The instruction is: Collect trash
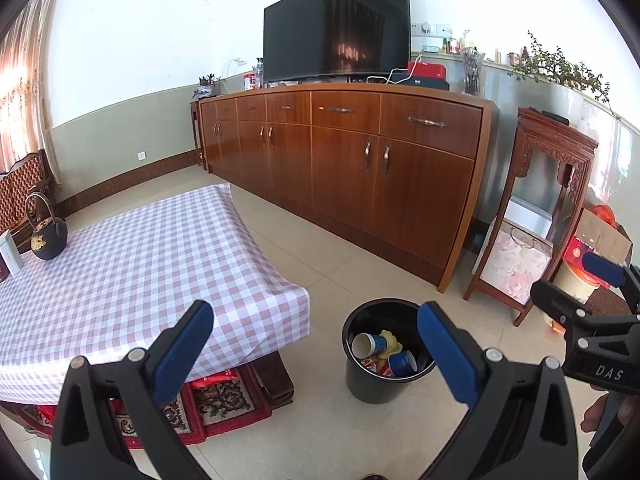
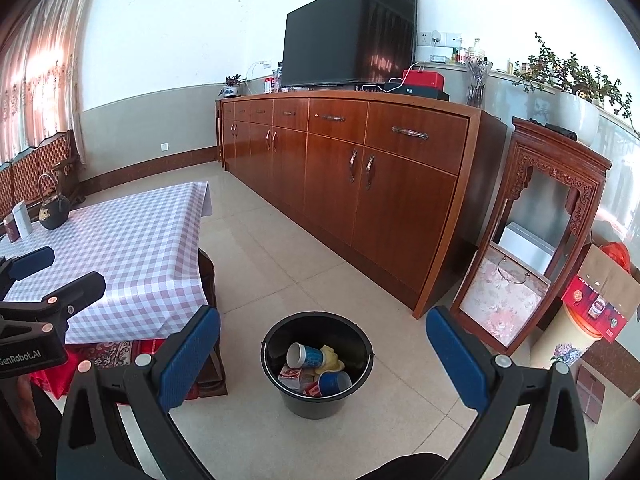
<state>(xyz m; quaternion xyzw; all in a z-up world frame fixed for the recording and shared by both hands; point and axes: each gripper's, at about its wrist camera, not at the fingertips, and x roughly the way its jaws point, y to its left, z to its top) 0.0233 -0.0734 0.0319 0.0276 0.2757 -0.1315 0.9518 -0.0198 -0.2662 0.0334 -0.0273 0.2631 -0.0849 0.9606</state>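
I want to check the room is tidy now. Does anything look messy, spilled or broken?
Nothing stands out. The trash, two paper cups and some wrappers, lies inside the black bucket, which stands upright on the floor. No spill shows around it. The checkered tablecloth lies flat, with only a black kettle near its far edge.

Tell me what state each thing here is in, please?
Left hand-held gripper: open, empty.
Right hand-held gripper: open, empty.
Bin: upright on the floor, holding trash.
Cups: lying on their sides in the bin.
Cabinet: doors and drawers shut.
TV: off.
Kettle: upright on the table.
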